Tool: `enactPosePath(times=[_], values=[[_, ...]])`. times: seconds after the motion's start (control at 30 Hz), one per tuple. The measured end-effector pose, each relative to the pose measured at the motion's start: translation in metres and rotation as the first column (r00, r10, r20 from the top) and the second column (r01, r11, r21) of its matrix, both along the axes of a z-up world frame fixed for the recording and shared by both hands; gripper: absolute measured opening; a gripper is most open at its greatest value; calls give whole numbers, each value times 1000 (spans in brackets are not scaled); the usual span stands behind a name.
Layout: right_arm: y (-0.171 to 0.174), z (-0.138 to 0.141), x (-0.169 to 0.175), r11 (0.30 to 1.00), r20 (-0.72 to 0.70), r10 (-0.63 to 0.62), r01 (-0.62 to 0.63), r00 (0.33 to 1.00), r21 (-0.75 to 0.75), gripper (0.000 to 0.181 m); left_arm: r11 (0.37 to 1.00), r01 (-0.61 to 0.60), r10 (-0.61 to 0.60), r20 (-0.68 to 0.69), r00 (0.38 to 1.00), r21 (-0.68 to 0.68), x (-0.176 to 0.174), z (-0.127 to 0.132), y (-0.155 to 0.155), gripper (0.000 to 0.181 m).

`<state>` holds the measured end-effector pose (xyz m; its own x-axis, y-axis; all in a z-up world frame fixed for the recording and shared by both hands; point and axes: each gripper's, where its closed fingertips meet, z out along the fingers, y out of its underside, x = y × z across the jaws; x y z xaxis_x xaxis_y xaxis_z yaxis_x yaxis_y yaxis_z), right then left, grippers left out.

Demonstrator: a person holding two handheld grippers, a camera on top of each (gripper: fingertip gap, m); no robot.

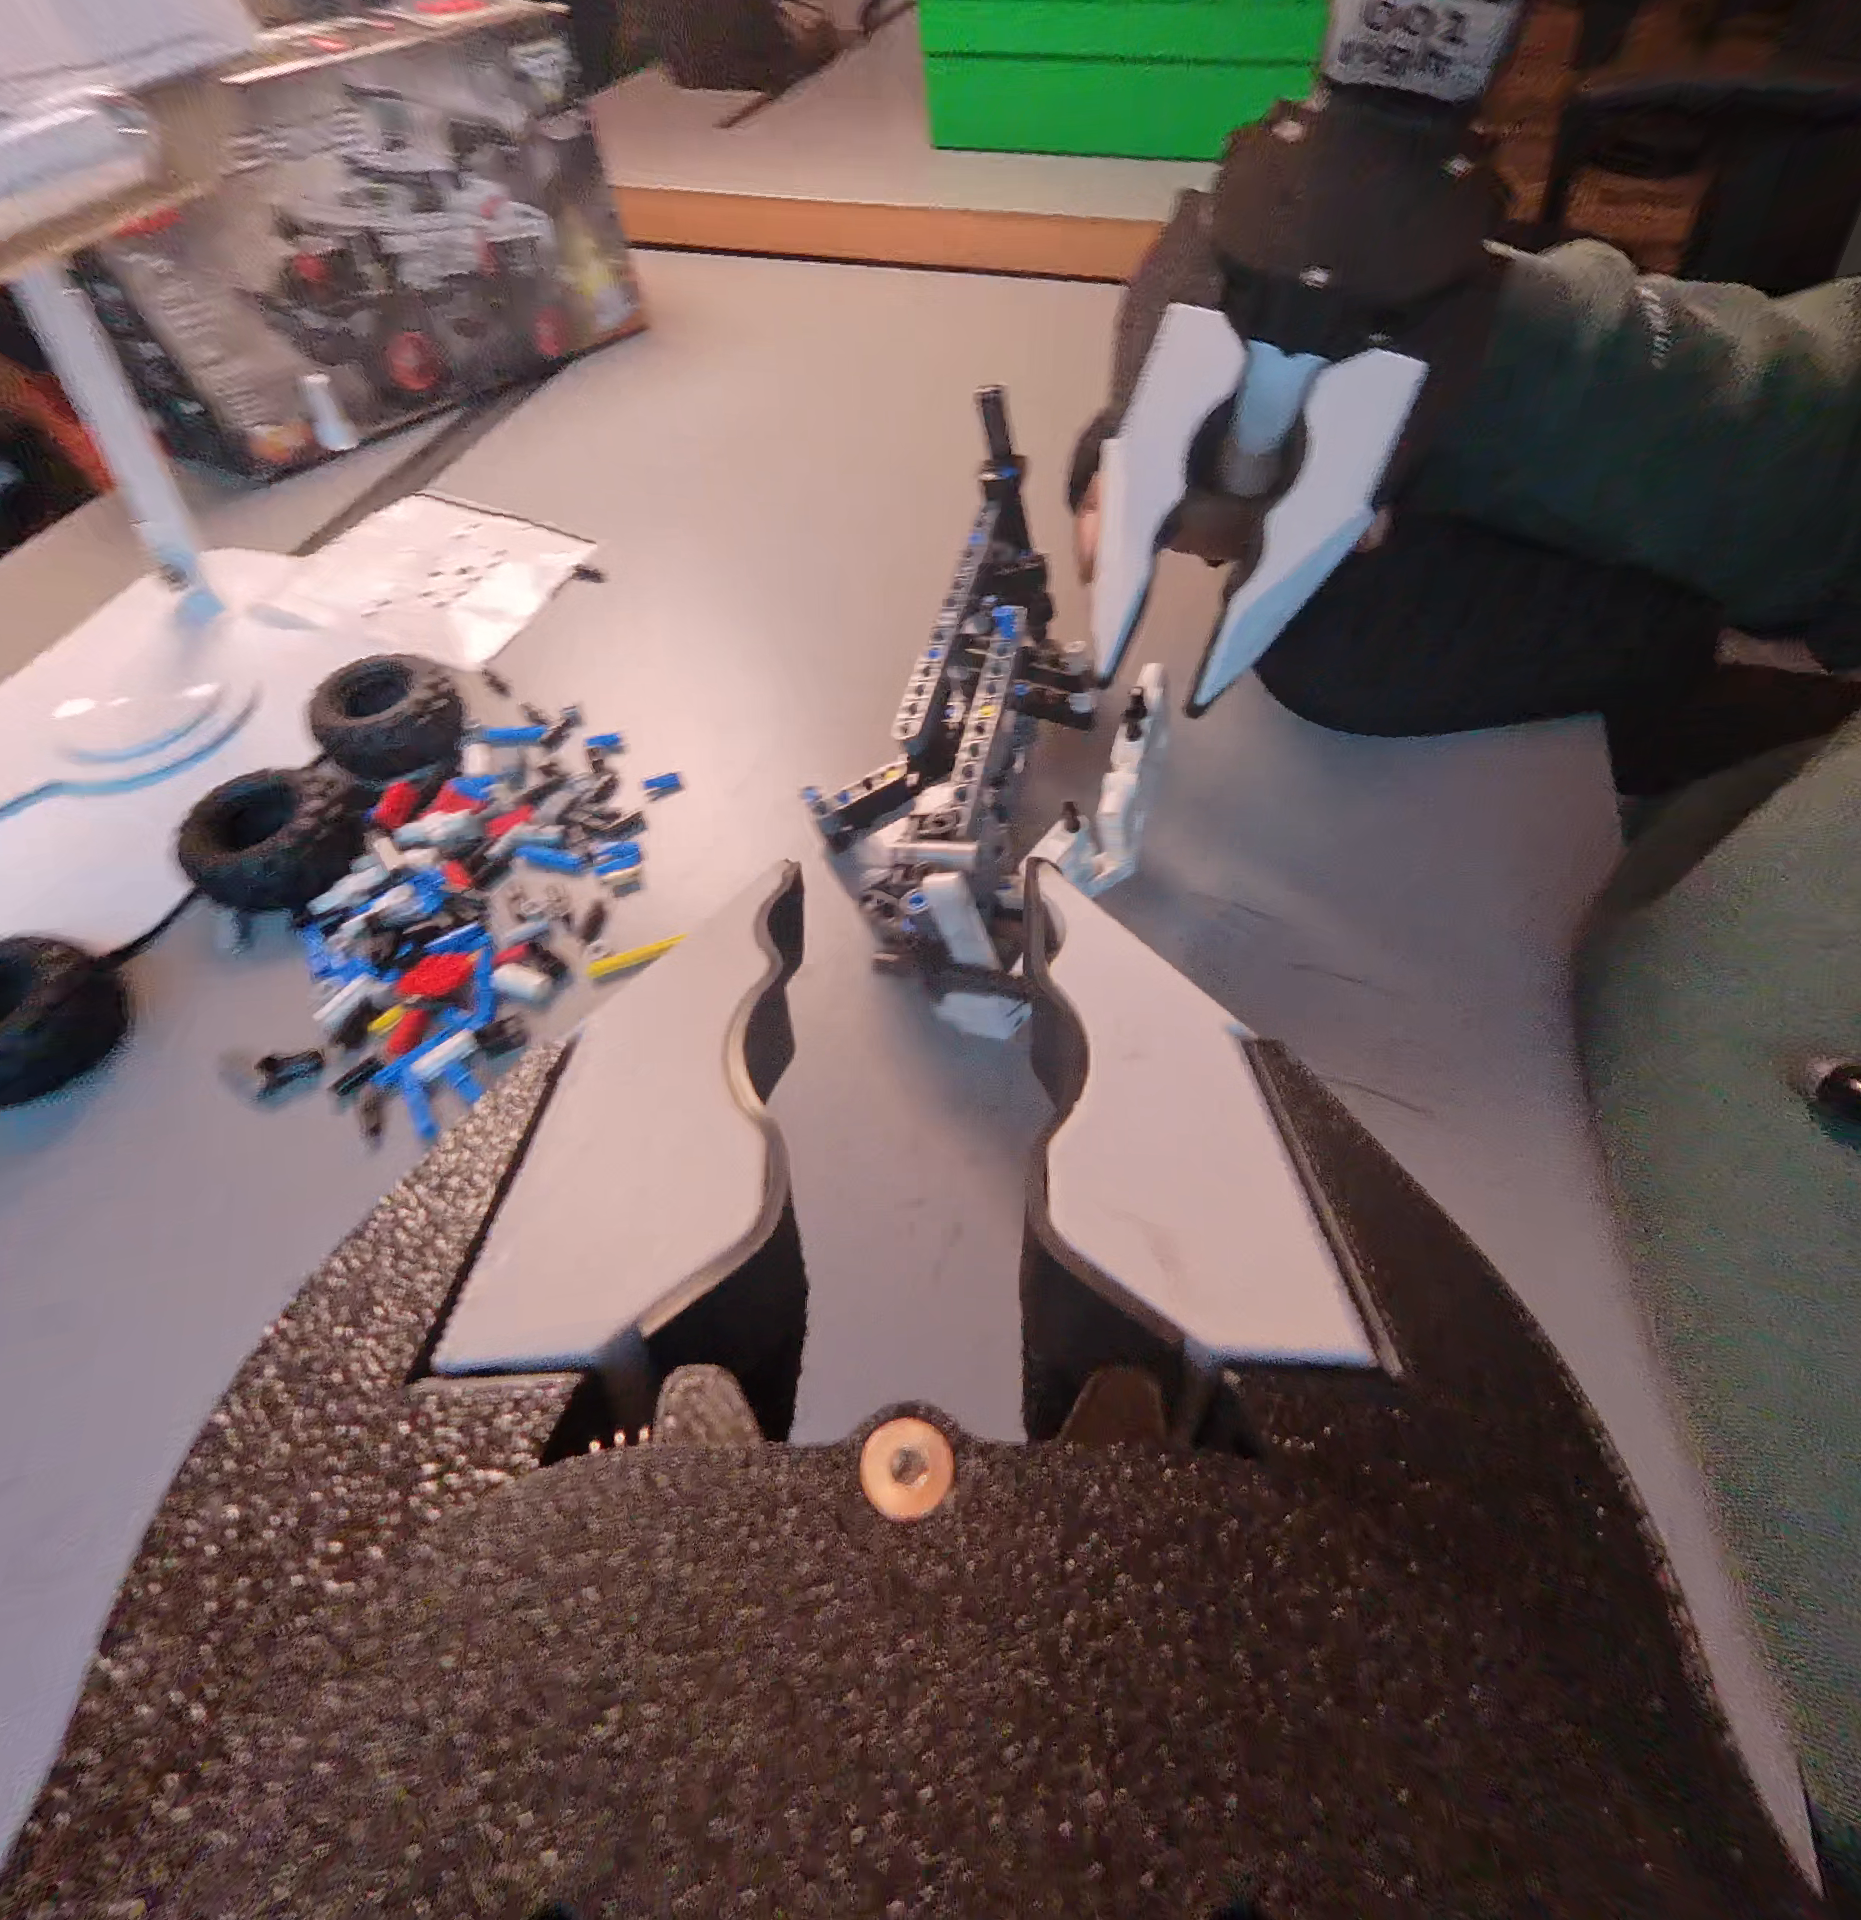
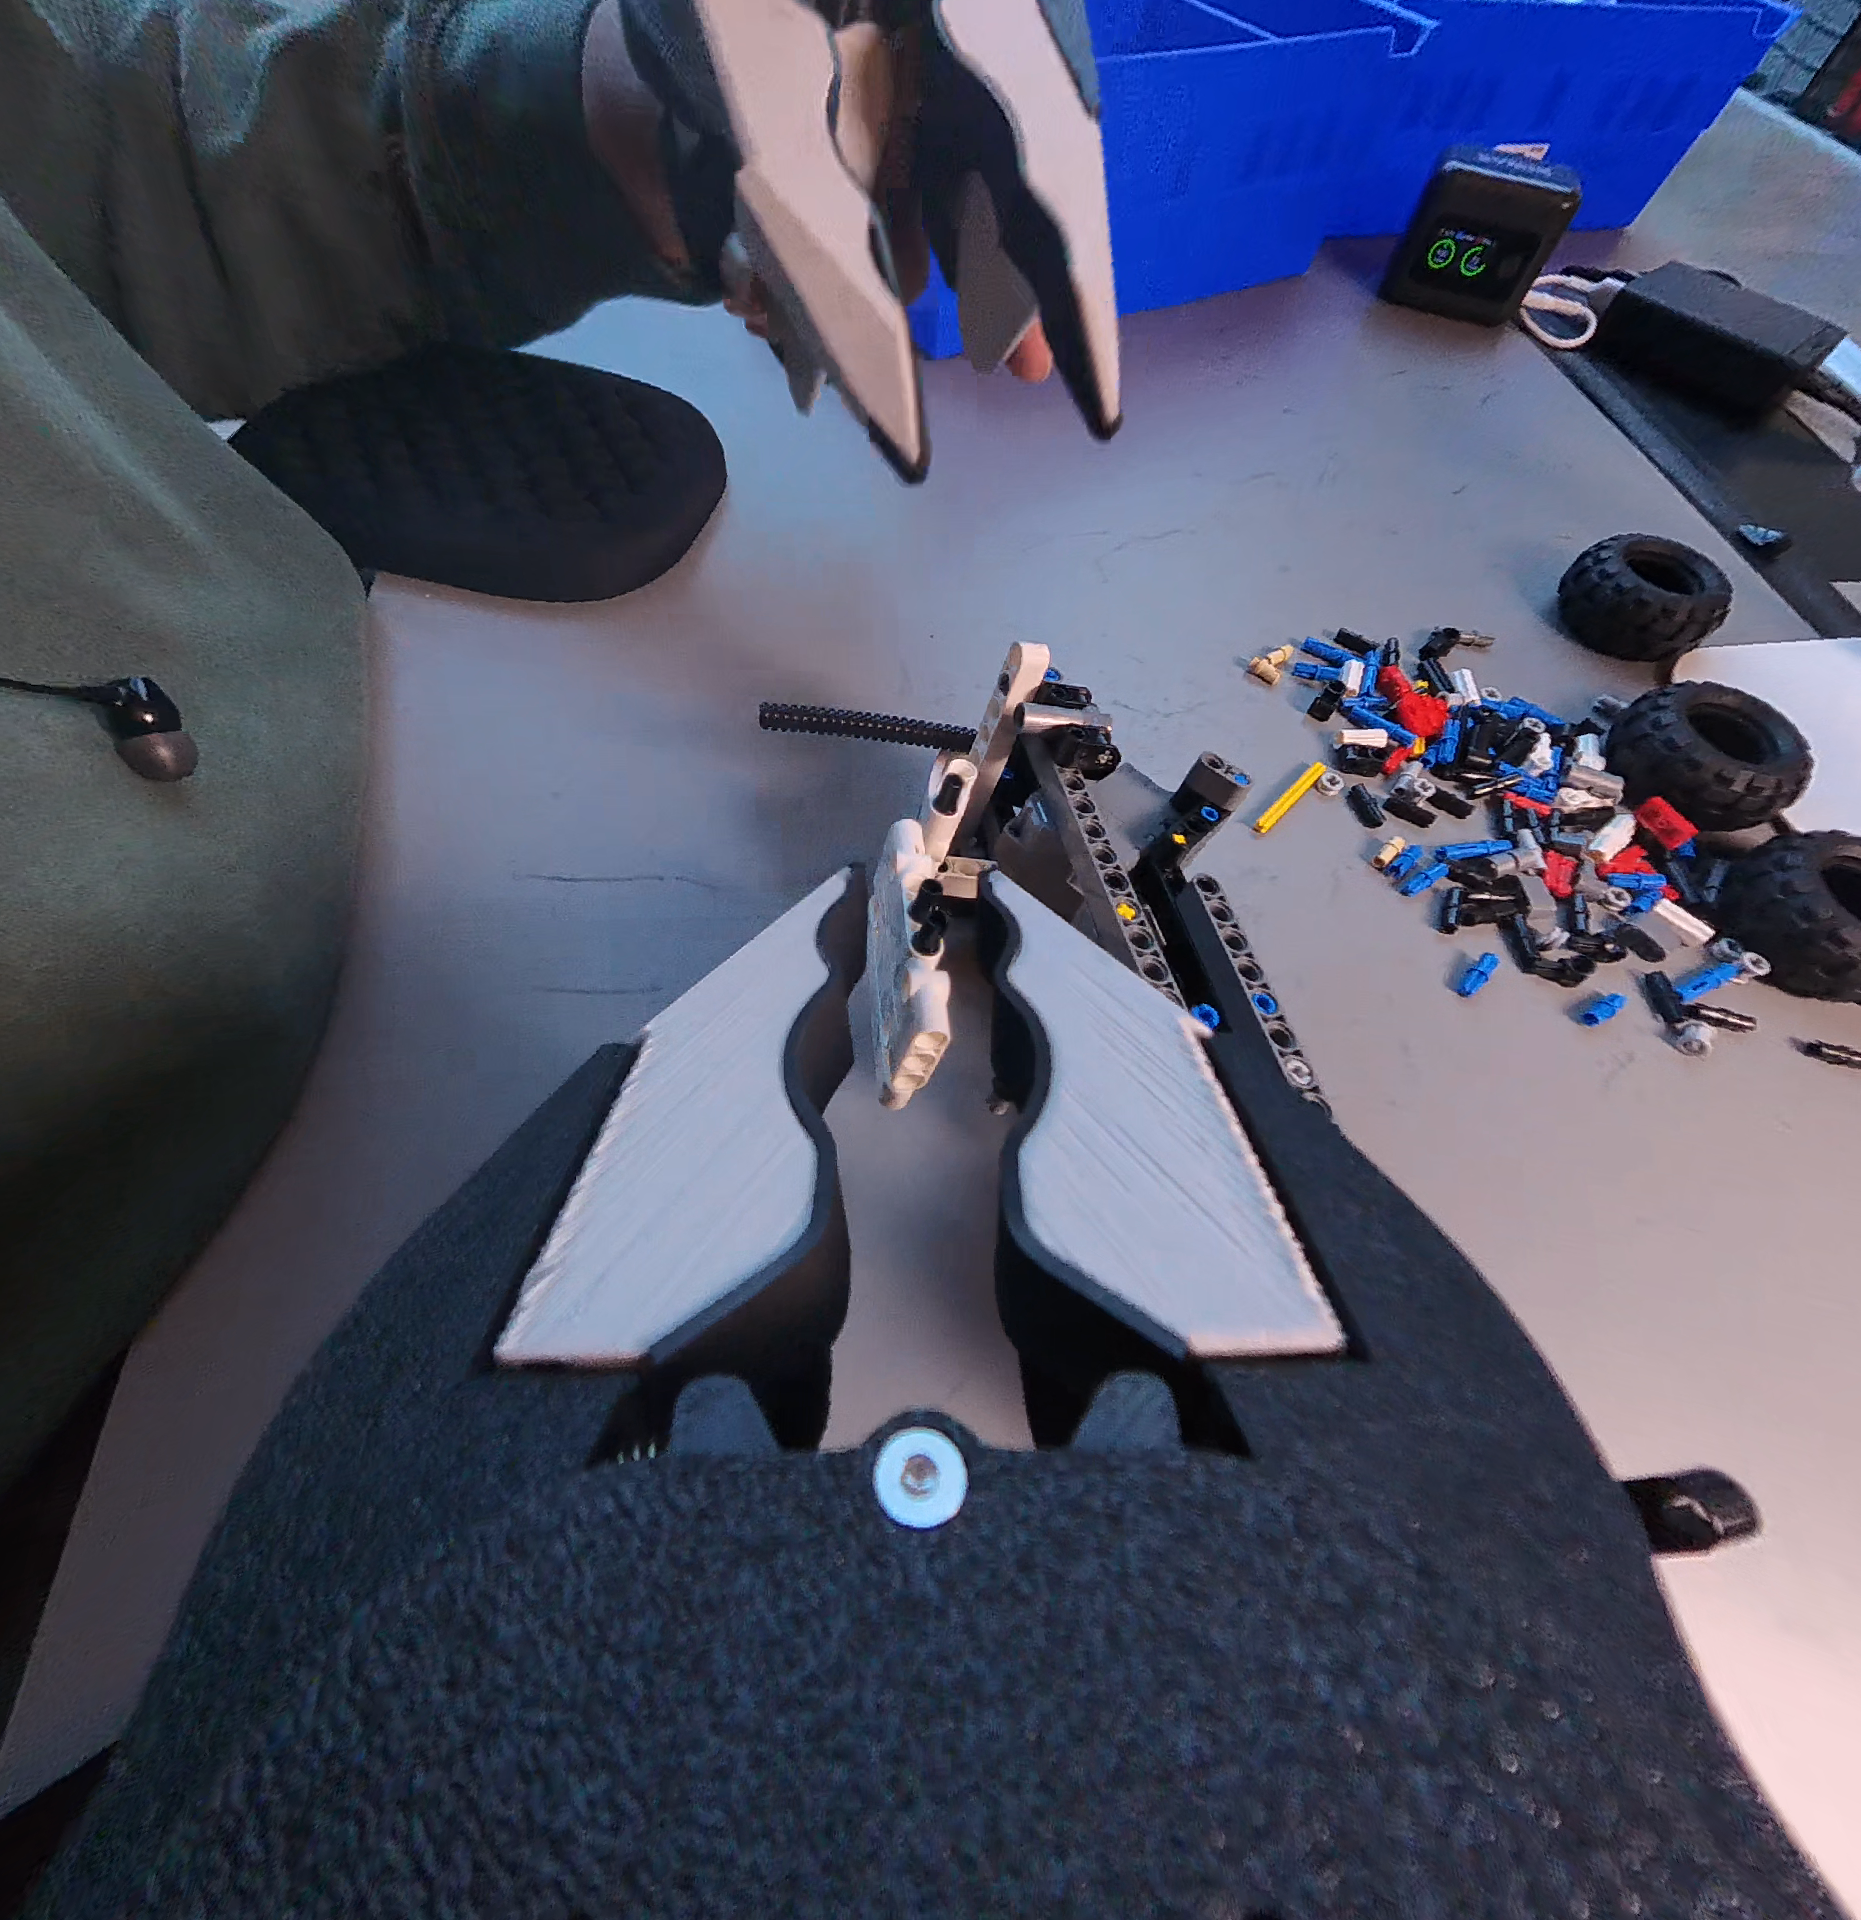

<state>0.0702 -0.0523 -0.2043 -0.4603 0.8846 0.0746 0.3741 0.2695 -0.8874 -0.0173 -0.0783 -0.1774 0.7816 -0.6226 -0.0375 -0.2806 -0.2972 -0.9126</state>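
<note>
A half-built brick model (image 1: 967,748) of grey and black beams lies on the grey table (image 1: 760,436). It also shows in the right wrist view (image 2: 1087,831). My left gripper (image 1: 918,894) is open and empty, held just short of the model's near end. My right gripper (image 2: 924,894) is open, with its fingers on either side of the model's white panel (image 2: 905,987). I cannot tell whether they touch it. The right gripper also shows in the left wrist view (image 1: 1154,691), tips down beside that white part (image 1: 1134,758). In the right wrist view the left gripper (image 2: 1009,447) hangs above the table behind the model.
A pile of small loose pieces (image 1: 458,883) and three black tyres (image 1: 386,717) lie left of the model. A white lamp base (image 1: 126,665), a paper sheet (image 1: 438,571) and a printed box (image 1: 386,239) stand behind. A blue bin (image 2: 1425,125), a small screen device (image 2: 1477,239) and a black pad (image 2: 490,478) are nearby. About 11 centimeters separates my left fingertips from my right.
</note>
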Motion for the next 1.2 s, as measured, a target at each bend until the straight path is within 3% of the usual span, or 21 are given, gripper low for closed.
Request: enactPosePath(times=[0.1, 0.2, 0.47, 0.57, 0.87, 1.03, 1.2], values=[[1, -6, 0, 1000, 30, 0, 0, 1000, -4, 20, 990, 134, -138, -82, 987, -46, 39, -18, 7, 35], [-2, -11, -2, 1000, 53, 4, -4, 999, 5, 20, 973, 213, -226, -170, 959, -92, 57, -31, 12, 26], [-15, -19, -17, 1000, 104, -9, 6, 995, 30, 22, 942, 272, -319, -275, 907, -194, 64, -51, 16, 8], [-13, -23, -21, 998, 120, -46, 40, 992, 50, 22, 942, 273, -319, -262, 911, -198, 65, -51, 15, 7], [-12, -27, -25, 982, 148, -138, 116, 979, 147, 19, 932, 268, -289, -52, 956, -245, 71, -47, 13, 4], [-15, -33, -27, 976, 164, -161, 132, 973, 173, 17, 929, 264, -288, -61, 956, -261, 73, -47, 13, 2], [-20, -31, -27, 987, 186, -137, 119, 973, 104, 13, 920, 291, -309, -27, 951, -262, 76, -44, 8, 1]])
